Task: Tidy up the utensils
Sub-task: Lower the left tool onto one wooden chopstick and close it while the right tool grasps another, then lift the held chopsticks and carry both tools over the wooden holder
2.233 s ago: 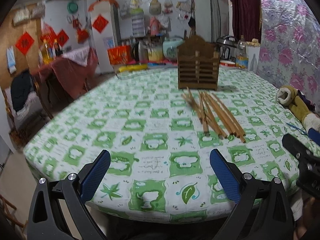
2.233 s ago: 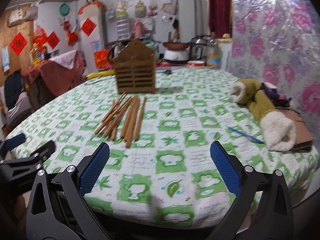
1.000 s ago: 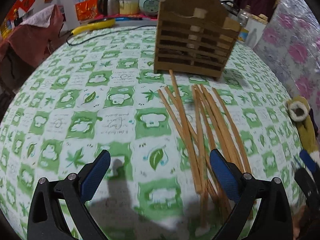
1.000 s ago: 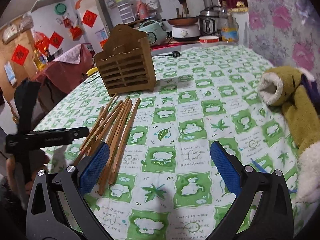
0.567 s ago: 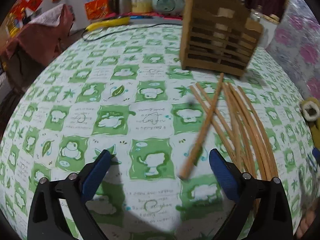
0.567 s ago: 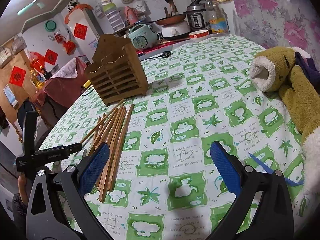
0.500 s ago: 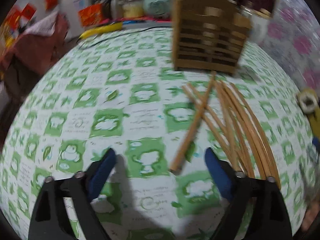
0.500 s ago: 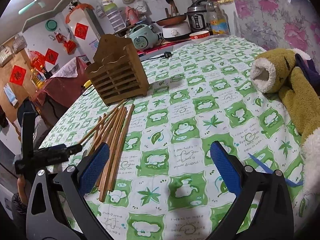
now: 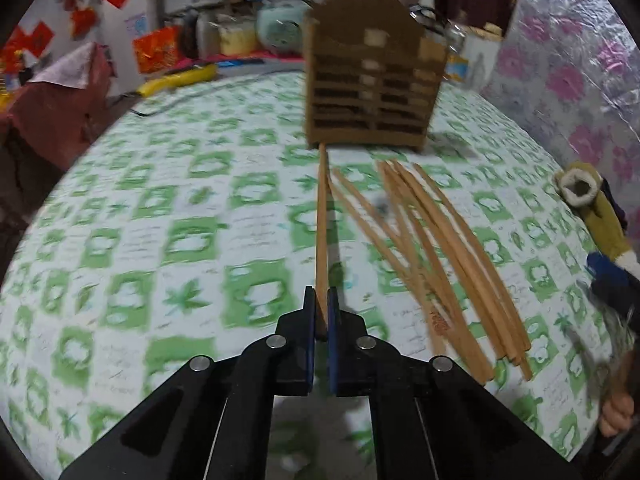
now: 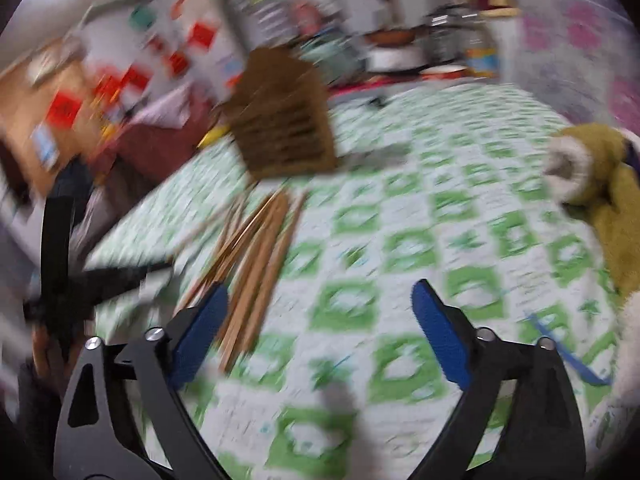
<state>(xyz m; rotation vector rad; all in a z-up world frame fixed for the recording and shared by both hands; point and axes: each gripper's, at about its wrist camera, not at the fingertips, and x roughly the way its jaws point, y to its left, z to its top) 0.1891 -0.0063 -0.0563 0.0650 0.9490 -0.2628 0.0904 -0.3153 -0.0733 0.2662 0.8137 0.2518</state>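
My left gripper (image 9: 321, 300) is shut on the near end of one wooden chopstick (image 9: 321, 224), which points straight ahead at the brown slatted utensil holder (image 9: 374, 80). Several more chopsticks (image 9: 436, 248) lie fanned out on the tablecloth to its right. In the blurred right wrist view the same pile of chopsticks (image 10: 256, 256) lies just ahead of the left blue finger (image 10: 202, 328). My right gripper (image 10: 320, 300) has its jaws wide but closing, with nothing between them. The utensil holder (image 10: 284, 120) stands behind the pile there.
The table wears a green-and-white checked cloth (image 9: 192, 240). A plush toy (image 10: 600, 184) and a blue strip (image 10: 568, 336) lie at the right. The left gripper's black frame (image 10: 100, 276) and a hand show at the left of the right wrist view. Kitchen clutter (image 9: 240, 36) lines the far edge.
My left gripper's jaws closed from wide apart onto a chopstick that had been nudged out of the pile. The right wrist view swung and blurred; its jaws narrowed slightly.
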